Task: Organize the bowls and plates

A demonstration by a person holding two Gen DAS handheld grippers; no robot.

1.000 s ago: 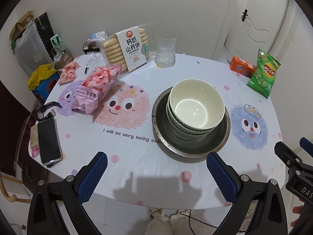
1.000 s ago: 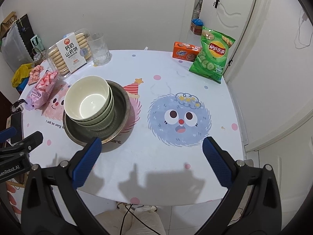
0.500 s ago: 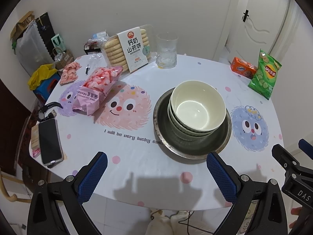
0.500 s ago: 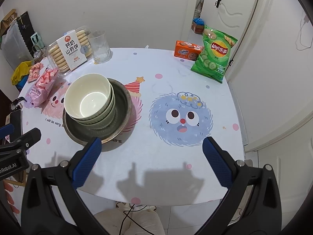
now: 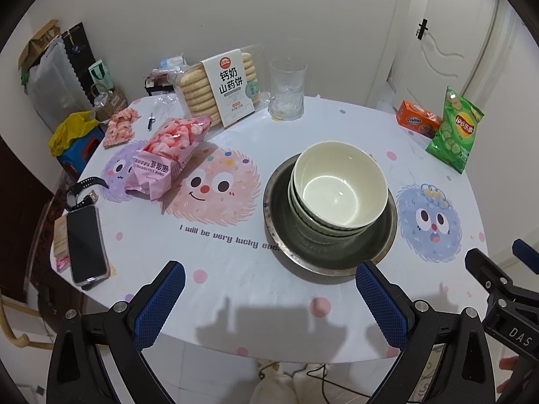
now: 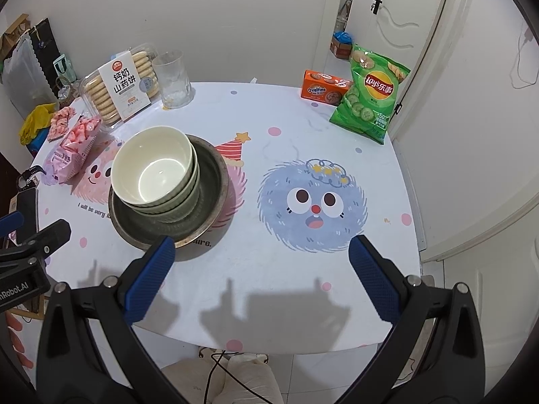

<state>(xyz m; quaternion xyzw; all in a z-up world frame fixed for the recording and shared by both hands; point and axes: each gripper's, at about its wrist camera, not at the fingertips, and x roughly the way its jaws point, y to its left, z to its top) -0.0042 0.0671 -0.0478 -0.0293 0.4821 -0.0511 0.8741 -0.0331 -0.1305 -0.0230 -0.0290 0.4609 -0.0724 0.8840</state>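
Note:
A stack of pale green bowls [image 5: 340, 187] [image 6: 155, 171] sits nested inside a round metal plate [image 5: 303, 256] [image 6: 212, 208] on the white cartoon tablecloth. My left gripper [image 5: 269, 298] hangs open above the table's near edge, in front of the plate and holding nothing. My right gripper [image 6: 262, 269] is open too, over the near edge to the right of the plate, with nothing between its blue-padded fingers. Each gripper shows at the side of the other's view.
A biscuit box [image 5: 225, 91], a glass [image 5: 286, 91] and a pink snack bag [image 5: 165, 158] stand at the back left. A phone [image 5: 86, 245] lies at the left edge. An orange box [image 6: 325, 87] and a green crisp bag [image 6: 370, 101] sit back right.
Both grippers have drawn back slightly from the table, so the bowls and plate look a little farther off. Nothing on the table has moved.

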